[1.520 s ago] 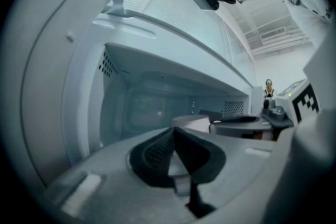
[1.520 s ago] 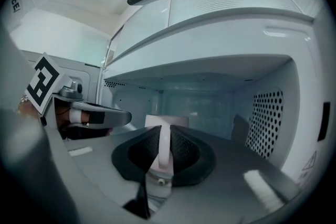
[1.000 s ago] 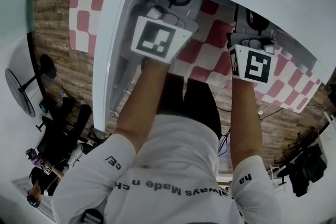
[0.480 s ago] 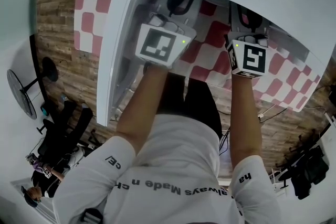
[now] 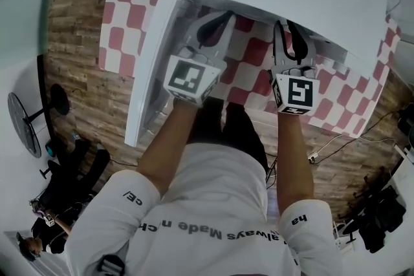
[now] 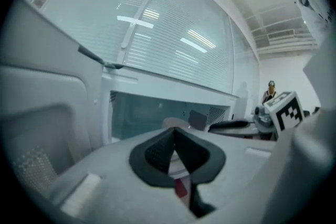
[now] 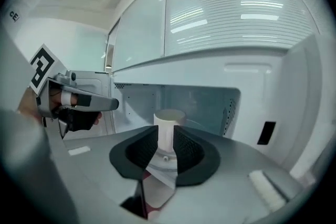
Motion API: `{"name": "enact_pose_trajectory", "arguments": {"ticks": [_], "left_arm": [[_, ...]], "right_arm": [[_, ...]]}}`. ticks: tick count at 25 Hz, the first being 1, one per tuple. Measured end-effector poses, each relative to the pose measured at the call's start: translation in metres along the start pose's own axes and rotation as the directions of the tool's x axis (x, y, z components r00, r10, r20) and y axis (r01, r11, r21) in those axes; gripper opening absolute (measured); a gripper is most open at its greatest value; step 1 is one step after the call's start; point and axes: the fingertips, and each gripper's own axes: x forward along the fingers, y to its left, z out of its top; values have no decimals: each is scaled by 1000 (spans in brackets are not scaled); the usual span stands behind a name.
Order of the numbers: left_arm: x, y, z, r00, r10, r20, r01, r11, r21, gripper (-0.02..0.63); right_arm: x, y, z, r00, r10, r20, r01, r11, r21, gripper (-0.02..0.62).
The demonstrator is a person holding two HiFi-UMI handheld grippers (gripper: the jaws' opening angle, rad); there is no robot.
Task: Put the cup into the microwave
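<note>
**A:** Where was the cup?

**B:** The white cup stood upright inside the microwave, near the middle of the cavity and just past the tips of the right gripper.

**A:** Held, then?

**B:** I judged not. Those jaws stood a little apart, with a gap narrower than the cup, and the cup sat beyond the pads, not between them. The left gripper had its jaws pressed together on nothing. It was beside the open door.

**A:** So which step was it?

**B:** The placing looked done. The next move called for drawing the right gripper straight back without nudging the cup. After that the door could probably be swung shut.
</note>
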Motion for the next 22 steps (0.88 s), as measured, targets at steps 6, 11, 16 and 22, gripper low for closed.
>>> {"name": "enact_pose_trajectory", "arguments": {"ticks": [6,11,16,22], "left_arm": [[-35,-27,34,1000,-13,14,13,1000,-22,4],[-59,-58,63,998,-52,24,52,998,-24,3],[-80,-79,102,996,-70,51,71,997,-25,4],[-104,-92,151,992,-96,77,99,995,-30,3]], "right_arm": [[-45,16,36,1000,7,-18,-8,1000,-19,78],[-83,23,64,999,26,-21,-27,999,-37,71],[-122,28,99,1000,24,-14,-25,998,-52,69],[-158,41,150,999,44,9,-43,996,-75,69]]}}
